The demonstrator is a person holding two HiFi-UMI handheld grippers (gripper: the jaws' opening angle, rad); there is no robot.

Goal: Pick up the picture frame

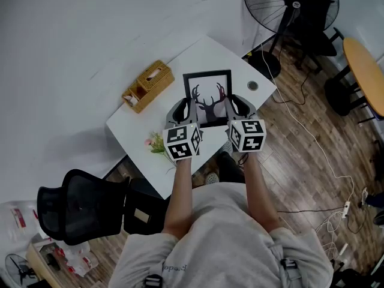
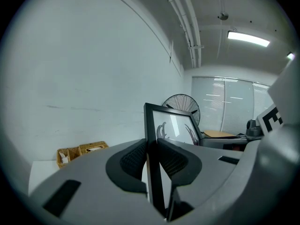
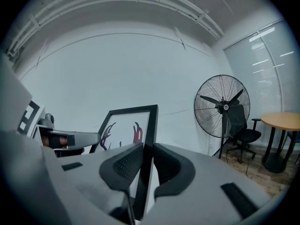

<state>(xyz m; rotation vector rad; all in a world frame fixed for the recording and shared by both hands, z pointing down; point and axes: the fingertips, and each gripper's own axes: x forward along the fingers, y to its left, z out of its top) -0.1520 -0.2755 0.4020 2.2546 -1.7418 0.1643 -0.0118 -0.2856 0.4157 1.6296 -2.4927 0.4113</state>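
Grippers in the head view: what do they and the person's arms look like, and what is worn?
Both have grey moulded bodies: the left gripper and right gripper each carry a white cube with black square markers. The jaws are lined with black ribbed pads. No cables show. The person wears a light grey short-sleeved T-shirt.

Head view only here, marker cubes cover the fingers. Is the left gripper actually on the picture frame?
Observer: Yes. In the left gripper view, the left gripper is shut on the picture frame, with its side bar pinched between the ribbed fingers.
Operator: Right one?
Observer: Same. In the right gripper view, the right gripper clamps the opposite side bar, and the bar sticks up above the fingers.
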